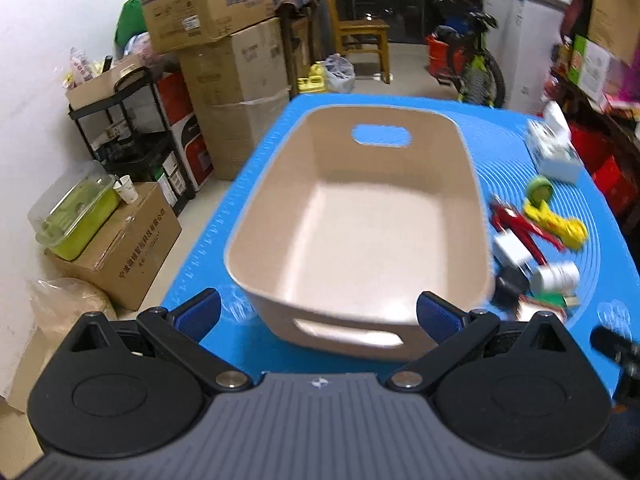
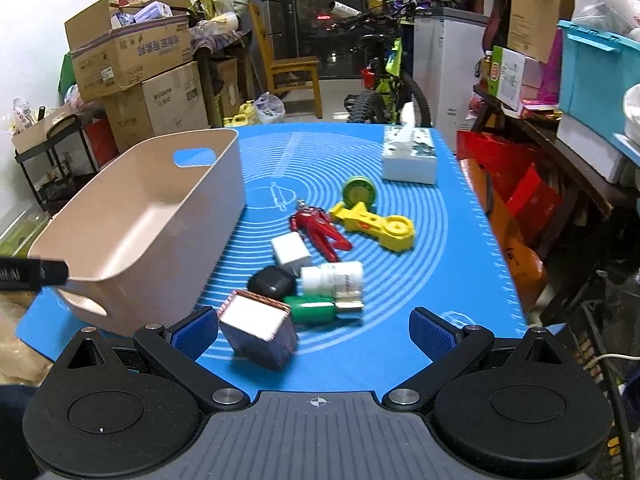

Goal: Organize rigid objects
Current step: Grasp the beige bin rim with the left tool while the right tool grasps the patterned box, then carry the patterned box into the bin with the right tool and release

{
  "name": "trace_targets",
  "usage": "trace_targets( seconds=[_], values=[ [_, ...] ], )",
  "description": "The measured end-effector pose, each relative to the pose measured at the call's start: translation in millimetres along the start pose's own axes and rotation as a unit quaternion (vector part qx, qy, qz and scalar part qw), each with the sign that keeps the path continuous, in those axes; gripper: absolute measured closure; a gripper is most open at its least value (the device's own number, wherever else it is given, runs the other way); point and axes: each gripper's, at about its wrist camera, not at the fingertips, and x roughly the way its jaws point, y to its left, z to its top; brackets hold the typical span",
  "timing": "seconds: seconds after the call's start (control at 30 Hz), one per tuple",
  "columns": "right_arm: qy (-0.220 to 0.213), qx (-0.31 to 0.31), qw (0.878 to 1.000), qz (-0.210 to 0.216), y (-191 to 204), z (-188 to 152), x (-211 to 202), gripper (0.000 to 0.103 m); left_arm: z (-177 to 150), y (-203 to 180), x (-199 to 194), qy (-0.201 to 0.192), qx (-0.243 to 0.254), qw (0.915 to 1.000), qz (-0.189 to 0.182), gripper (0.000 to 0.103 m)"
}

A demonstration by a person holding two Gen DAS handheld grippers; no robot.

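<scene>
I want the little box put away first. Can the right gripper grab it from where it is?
Probably yes. The right gripper is open, and the little box sits just ahead, near its left finger. Nothing lies between them, though the green bottle crowds the box from behind.

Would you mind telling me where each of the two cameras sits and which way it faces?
Left wrist: on the left gripper, above the mat's near edge, facing the empty beige bin; its open blue-padded fingers show.
Right wrist: on the right gripper, low over the blue mat, facing the toy pile with the brown-rimmed box nearest; its open fingers show.
Shared: bin, mat, tissue box, red figure.
</scene>
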Motion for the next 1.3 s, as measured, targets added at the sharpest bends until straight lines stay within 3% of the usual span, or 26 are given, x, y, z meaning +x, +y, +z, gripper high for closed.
trace_targets(
  seconds=[0.3, 0.6, 0.67, 0.8, 1.07, 1.1, 1.3],
  values=[
    [0.046, 0.017, 0.999, -0.007, 26.0, 3.5, 52.9, 0.003, 33.3, 45.0, 45.6, 0.018, -0.024, 0.9993, 0.020, 0.000],
    [0.092, 0.036, 0.994, -0.048, 42.7, 0.4, 96.2, 0.003, 32.3, 60.2, 86.2, 0.060, -0.016, 0.9976, 0.031, 0.004],
    [0.099, 0.043, 0.993, -0.054, 42.9, -0.2, 103.7, 0.003, 29.7, 62.7, 91.7, 0.070, -0.020, 0.9971, 0.023, 0.016],
    [0.110, 0.052, 0.990, -0.068, 43.6, -2.3, 115.1, 0.008, 26.9, 63.7, 103.0, 0.087, -0.022, 0.9959, 0.004, 0.021],
    [0.117, 0.076, 0.988, -0.071, 41.0, -5.8, 124.5, 0.017, 23.5, 65.9, 117.3, 0.112, -0.022, 0.9934, -0.012, 0.057],
    [0.116, 0.074, 0.988, -0.068, 42.4, -6.4, 124.2, 0.020, 23.2, 65.9, 120.7, 0.118, -0.023, 0.9927, -0.010, 0.065],
    [0.100, 0.060, 0.992, -0.051, 47.4, -6.1, 116.3, 0.040, 22.5, 64.5, 120.0, 0.121, -0.032, 0.9916, -0.033, 0.086]
  ],
)
